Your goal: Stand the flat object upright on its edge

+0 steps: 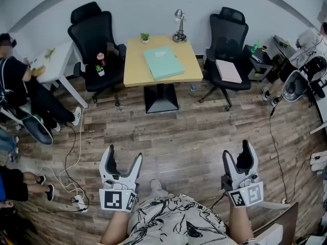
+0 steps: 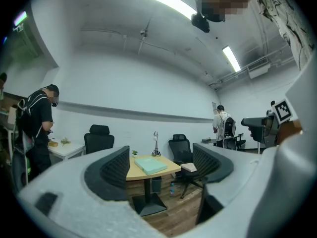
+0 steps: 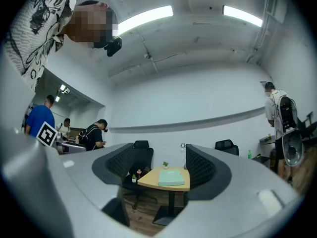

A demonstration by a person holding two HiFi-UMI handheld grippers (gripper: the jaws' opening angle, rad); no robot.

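Both grippers are sitting low in front of me, well short of the work. Left gripper (image 1: pixel 123 154): jaws standing wide, nothing between them. Right gripper (image 1: pixel 238 153): same, wide and empty.

Floor (image 1: pixel 184 131) is lying between me and the table (image 1: pixel 134 71). A cable (image 1: pixel 70 160) is trailing across it off to my left, so I'm watching my footing on the walk-in.

Folder (image 1: pixel 162 62) is lying flat on the table, skewed, with its near corner close to the front edge.

Risks I'm flagging:
- It's looking thin and smooth. A one-sided push is likely sliding it across the top or off the front, not lifting it. I'm expecting to need one gripper pinching an edge while the other is blocking.
- Once on edge it's probably flopping open or tipping, unless I'm keeping it supported while letting go.
- Plant (image 1: pixel 145 37) and lamp (image 1: pixel 179 28) are standing just behind it at the back edge. A shove away from me is risking knocking them.
- Chairs (image 1: pixel 94 40) are flanking the table on both sides, crowding any side approach.
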